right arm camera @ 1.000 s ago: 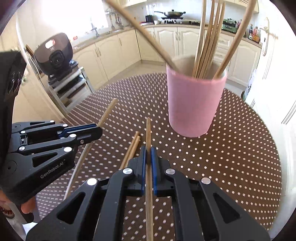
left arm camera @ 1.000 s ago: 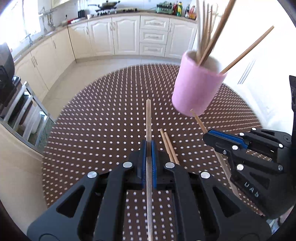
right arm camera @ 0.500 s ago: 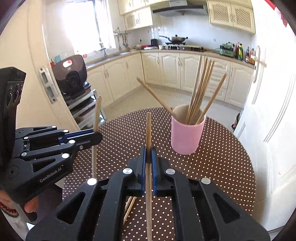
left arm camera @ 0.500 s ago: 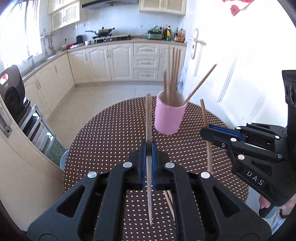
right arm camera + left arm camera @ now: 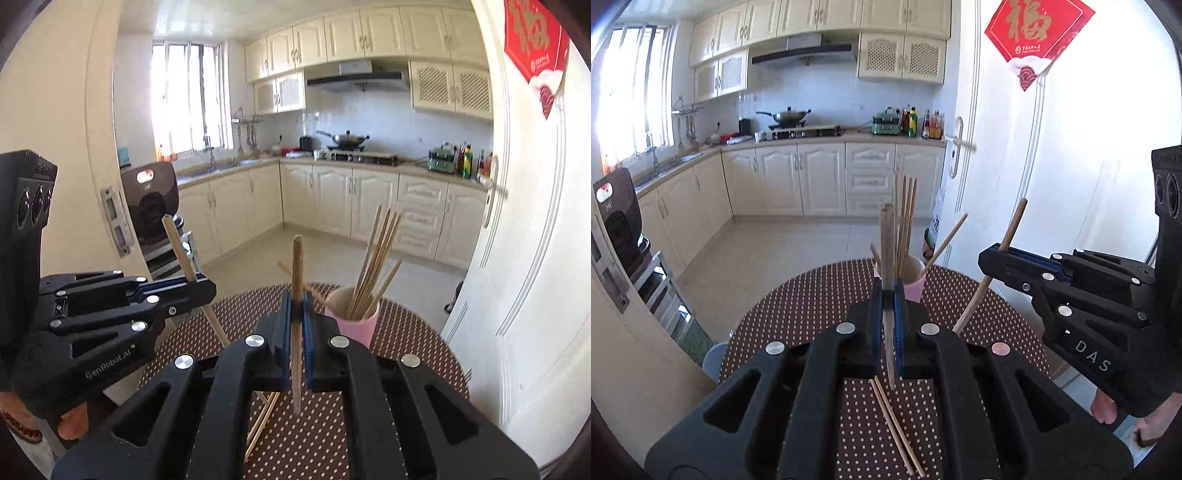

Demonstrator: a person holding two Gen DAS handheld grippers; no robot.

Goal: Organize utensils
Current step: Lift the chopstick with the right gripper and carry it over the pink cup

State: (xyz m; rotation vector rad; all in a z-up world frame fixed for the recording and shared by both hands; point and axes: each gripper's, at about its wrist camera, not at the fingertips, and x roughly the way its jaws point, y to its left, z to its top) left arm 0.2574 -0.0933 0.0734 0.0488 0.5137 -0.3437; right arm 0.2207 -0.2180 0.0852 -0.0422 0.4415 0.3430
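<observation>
In the left wrist view my left gripper (image 5: pixel 887 295) is shut on a wooden chopstick (image 5: pixel 887 236) that stands nearly upright, high above the brown dotted table (image 5: pixel 798 310). My right gripper (image 5: pixel 296 299) is shut on a second chopstick (image 5: pixel 297 262), also raised. Each shows in the other's view: the right gripper (image 5: pixel 991 260) with its slanted chopstick (image 5: pixel 1012 230), and the left gripper (image 5: pixel 207 291) with its chopstick (image 5: pixel 177 243). A pink cup (image 5: pixel 912 290) (image 5: pixel 356 326) holding several chopsticks stands on the far side of the table. Two loose chopsticks (image 5: pixel 894 417) (image 5: pixel 264 417) lie below the grippers.
A white door (image 5: pixel 1071 184) stands close on the right of the round table. A black appliance on a rack (image 5: pixel 617 218) sits by the wall to the left. Kitchen cabinets (image 5: pixel 820 181) line the far side across open floor.
Both grippers have risen well above the table, each carrying its chopstick, and tipped upward. The cup and the two loose chopsticks now look smaller and lower in both views.
</observation>
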